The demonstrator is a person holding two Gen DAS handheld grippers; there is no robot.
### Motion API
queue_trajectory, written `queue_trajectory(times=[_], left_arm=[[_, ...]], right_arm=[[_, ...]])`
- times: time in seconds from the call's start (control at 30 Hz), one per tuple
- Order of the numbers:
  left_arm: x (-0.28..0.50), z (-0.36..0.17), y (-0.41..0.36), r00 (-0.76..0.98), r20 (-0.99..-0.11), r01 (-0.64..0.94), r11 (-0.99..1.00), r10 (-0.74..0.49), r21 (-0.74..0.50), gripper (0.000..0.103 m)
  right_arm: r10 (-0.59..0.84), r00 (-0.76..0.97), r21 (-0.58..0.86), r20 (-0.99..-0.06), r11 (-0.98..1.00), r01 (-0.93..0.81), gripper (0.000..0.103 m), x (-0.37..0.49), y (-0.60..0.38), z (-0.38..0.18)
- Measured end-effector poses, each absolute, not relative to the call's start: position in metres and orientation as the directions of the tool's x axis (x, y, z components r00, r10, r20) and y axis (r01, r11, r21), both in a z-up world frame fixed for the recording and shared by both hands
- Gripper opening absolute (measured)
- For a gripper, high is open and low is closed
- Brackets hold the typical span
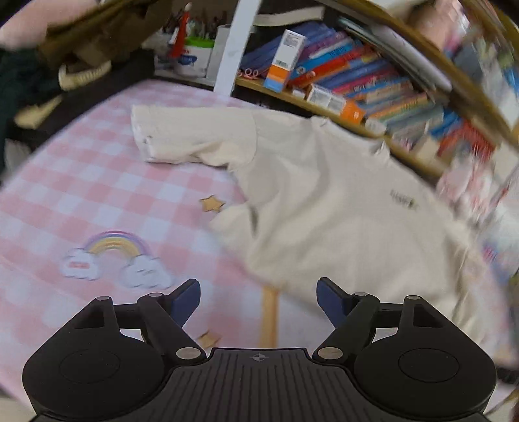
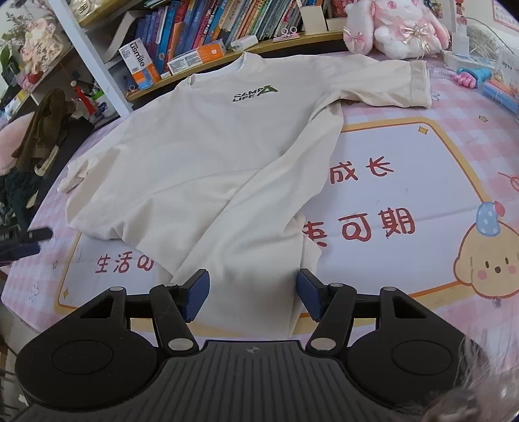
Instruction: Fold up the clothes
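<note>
Cream T-shirt (image 2: 201,155) spread front-up on pink checked tablecloth (image 2: 454,136), collar toward far edge beside the bookshelf (image 2: 207,35), hem toward near edge. Green-and-black chest logo (image 2: 255,93) readable in right wrist view. One sleeve (image 2: 386,84) stretched out toward far right corner, cuff lying flat. Other sleeve (image 1: 181,136) laid out toward far left, cuff slightly rumpled. Diagonal crease across the body; lower body bunched into loose folds near the hem.

Right gripper (image 2: 253,293) low over hem at near edge, jaws wide apart, blue pads (image 2: 196,297) flanking the cloth, nothing pinched. Contact with fabric not certain.

Left gripper (image 1: 258,300) above left side of tablecloth, jaws apart, holding nothing; shirt edge just beyond the fingertips. Left wrist view motion-blurred, fine detail lost. Same gripper's dark fingertips visible at left edge of right wrist view.

Printed on tablecloth: rainbow with clouds (image 1: 115,256) near left side, small yellow star (image 1: 212,204) just beside shirt edge, orange-bordered panel with red characters (image 2: 373,198) right of shirt, cartoon puppy (image 2: 486,259) toward near right corner.

Pink plush rabbit (image 2: 395,26) at far edge, right of collar. Dark clothes heap (image 2: 42,130) off far left edge.
</note>
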State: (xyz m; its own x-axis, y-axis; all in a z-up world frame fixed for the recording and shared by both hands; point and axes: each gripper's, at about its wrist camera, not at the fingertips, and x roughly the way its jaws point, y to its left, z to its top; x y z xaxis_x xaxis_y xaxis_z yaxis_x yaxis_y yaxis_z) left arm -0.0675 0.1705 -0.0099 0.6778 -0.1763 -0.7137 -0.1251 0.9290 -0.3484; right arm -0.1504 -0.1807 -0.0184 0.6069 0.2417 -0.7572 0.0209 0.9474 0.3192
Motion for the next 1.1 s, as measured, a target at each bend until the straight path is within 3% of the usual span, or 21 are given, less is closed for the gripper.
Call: queue_trajectory(times=[0.03, 0.07, 0.1, 0.17, 0.27, 0.43, 0.63, 0.7, 0.83, 0.93, 1.03, 1.1], left_arm=[[-0.059, -0.013, 0.172, 0.672, -0.720, -0.144, 0.922, -0.176, -0.360, 0.077], [-0.051, -0.015, 0.173, 0.661, -0.732, -0.168, 0.918, -0.165, -0.358, 0.063], [-0.045, -0.017, 0.174, 0.648, -0.748, -0.191, 0.919, -0.145, -0.344, 0.040], [-0.036, -0.022, 0.176, 0.627, -0.768, -0.220, 0.915, -0.132, -0.337, 0.025], [-0.024, -0.022, 0.181, 0.614, -0.769, -0.229, 0.892, -0.178, -0.390, 0.000], [0.006, 0.008, 0.174, 0.675, -0.645, -0.084, 0.831, -0.359, -0.550, 0.000], [0.083, 0.037, 0.136, 0.692, -0.558, 0.081, 0.817, -0.458, -0.570, 0.000], [0.114, 0.033, 0.132, 0.687, -0.553, 0.093, 0.811, -0.472, -0.577, 0.002], [0.147, 0.024, 0.140, 0.646, -0.646, 0.011, 0.851, -0.407, -0.525, 0.009], [0.129, 0.025, 0.160, 0.664, -0.643, 0.028, 0.873, -0.380, -0.487, 0.024], [0.099, 0.021, 0.169, 0.657, -0.661, 0.086, 0.907, -0.363, -0.413, 0.030], [0.082, 0.015, 0.168, 0.635, -0.688, 0.126, 0.925, -0.353, -0.359, 0.030]], right_arm=[[0.239, 0.606, 0.320, -0.758, 0.947, 0.026, 0.057, -0.149, -0.180, -0.018], [0.227, 0.605, 0.310, -0.763, 0.950, 0.034, 0.049, -0.148, -0.180, -0.018], [0.211, 0.604, 0.296, -0.769, 0.954, 0.043, 0.043, -0.146, -0.179, -0.018], [0.190, 0.612, 0.291, -0.768, 0.954, 0.069, 0.019, -0.145, -0.181, -0.016], [0.159, 0.626, 0.288, -0.763, 0.951, 0.109, 0.005, -0.143, -0.185, -0.012], [0.108, 0.647, 0.285, -0.755, 0.942, 0.175, 0.004, -0.139, -0.192, -0.006], [0.030, 0.693, 0.275, -0.720, 0.930, 0.245, 0.003, -0.126, -0.204, 0.010], [-0.013, 0.724, 0.259, -0.689, 0.929, 0.263, 0.003, -0.114, -0.211, 0.021], [-0.107, 0.745, 0.199, -0.658, 0.930, 0.309, 0.003, -0.080, -0.226, 0.034], [-0.110, 0.699, 0.173, -0.707, 0.931, 0.322, 0.004, -0.060, -0.237, 0.027], [-0.094, 0.700, 0.200, -0.708, 0.924, 0.327, 0.011, -0.065, -0.240, 0.023], [-0.073, 0.699, 0.235, -0.711, 0.912, 0.335, 0.030, -0.072, -0.241, 0.019]])
